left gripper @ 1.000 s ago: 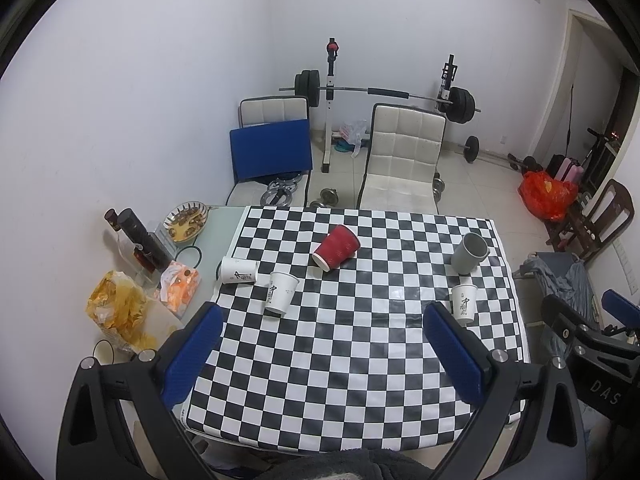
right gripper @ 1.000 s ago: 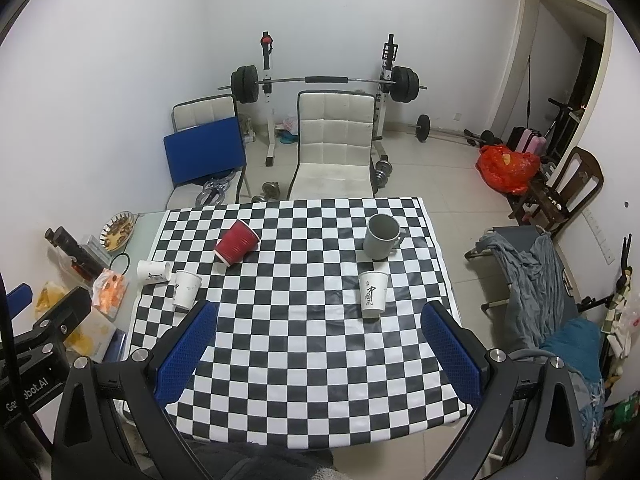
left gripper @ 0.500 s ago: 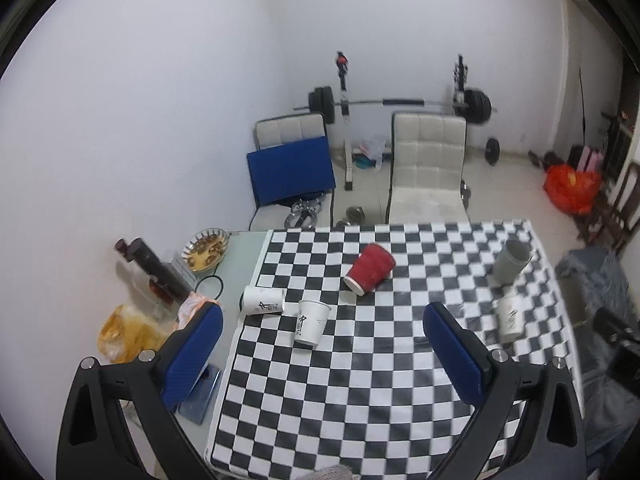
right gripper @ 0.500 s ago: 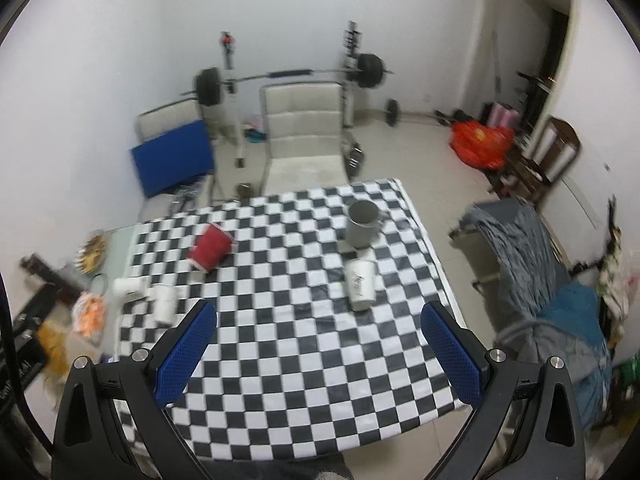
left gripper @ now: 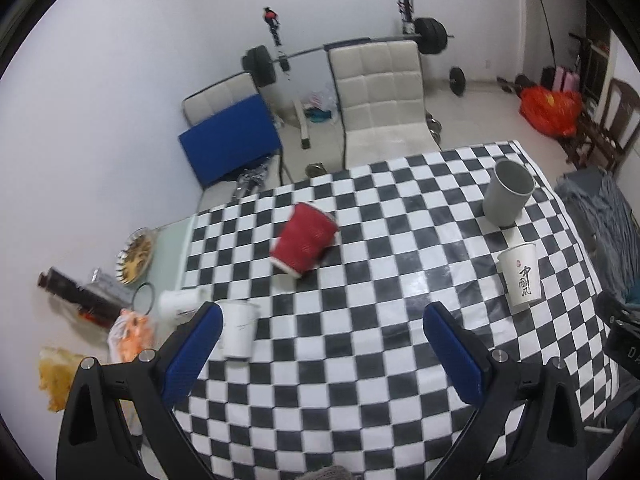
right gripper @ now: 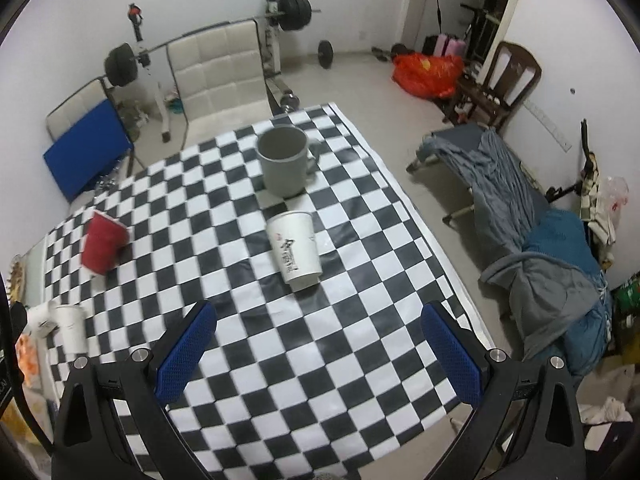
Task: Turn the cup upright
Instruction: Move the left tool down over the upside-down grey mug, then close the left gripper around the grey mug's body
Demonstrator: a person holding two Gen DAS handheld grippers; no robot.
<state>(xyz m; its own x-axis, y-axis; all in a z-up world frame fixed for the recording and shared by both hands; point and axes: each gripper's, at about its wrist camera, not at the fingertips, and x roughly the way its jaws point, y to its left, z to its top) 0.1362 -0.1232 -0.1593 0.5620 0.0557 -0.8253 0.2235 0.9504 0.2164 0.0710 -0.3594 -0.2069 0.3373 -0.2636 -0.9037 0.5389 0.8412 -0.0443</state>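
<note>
A red cup [left gripper: 305,241] lies on its side on the checkered table [left gripper: 360,360], straight ahead of my open, empty left gripper [left gripper: 322,314]. It also shows in the right wrist view [right gripper: 103,245] at the far left. A white paper cup [right gripper: 295,249] stands upright just ahead of my open, empty right gripper [right gripper: 318,312]; it also shows in the left wrist view [left gripper: 520,276]. A grey mug [right gripper: 284,160] stands upright behind it. Two white paper cups sit near the table's left edge: one standing [left gripper: 237,332], one lying [left gripper: 180,304].
Snack bags [left gripper: 128,332], a dark bottle [left gripper: 76,292] and a bowl [left gripper: 136,250] sit on the glass strip left of the cloth. White chairs [left gripper: 380,92] and a barbell rack stand behind the table. A cot with clothes [right gripper: 520,200] is on the right.
Both grippers have moved down and forward toward the table, so the cups look larger. The left view has centred on the red cup, the right view on the white paper cup.
</note>
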